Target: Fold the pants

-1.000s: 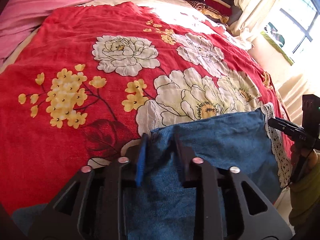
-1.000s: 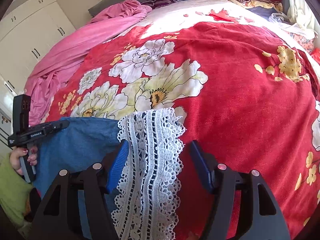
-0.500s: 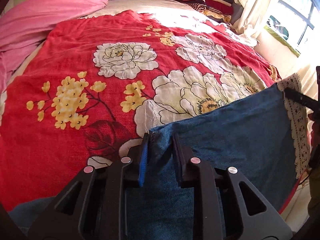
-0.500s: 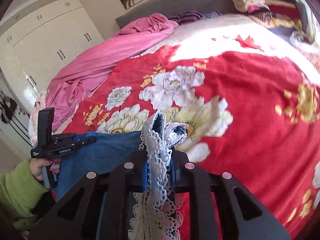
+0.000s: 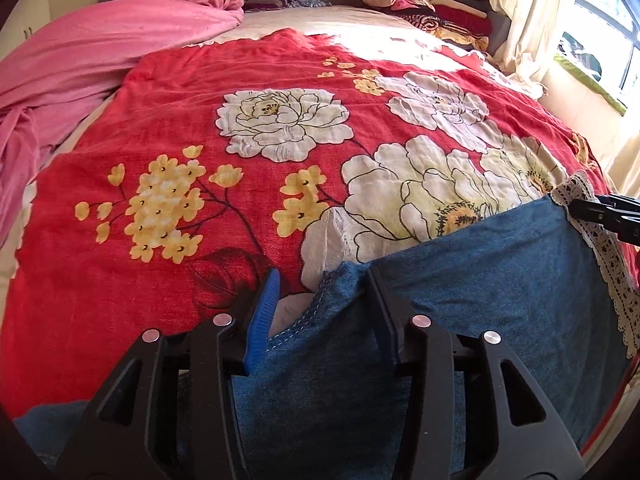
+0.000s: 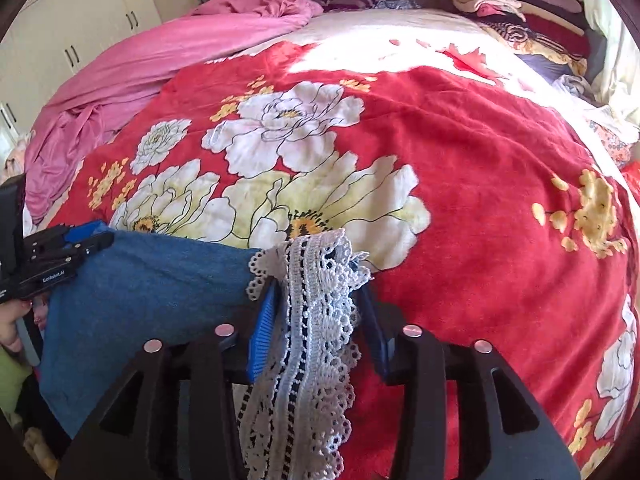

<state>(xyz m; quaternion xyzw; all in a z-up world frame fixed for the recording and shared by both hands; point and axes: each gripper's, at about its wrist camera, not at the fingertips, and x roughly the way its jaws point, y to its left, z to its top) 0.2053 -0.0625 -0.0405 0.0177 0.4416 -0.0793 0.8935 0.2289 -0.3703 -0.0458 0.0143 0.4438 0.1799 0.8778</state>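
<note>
Compared with half a second ago, both grippers are standing wider: the left gripper, which was pinched tight on the corner of the blue denim pants, is now parted, with its blue left pad clear of the cloth and the stitched corner lying loosely between the fingers against the right one. The right gripper, earlier clamped on the white lace trim, is likewise released, the lace draping slack between its spread fingers. The pants are lying spread across the near edge of the bed, on the red floral blanket. Only the left wrist view is showing the window and curtain at the far right, and the right gripper's tip at the lace edge; only the right wrist view is showing the white wardrobe doors and the person's left hand wrapped round the other gripper's handle. Both views are taking in the pink sheet and the stack of folded clothes at the head of the bed. Both grippers are pointing forward over the blanket, held low and roughly level.
</note>
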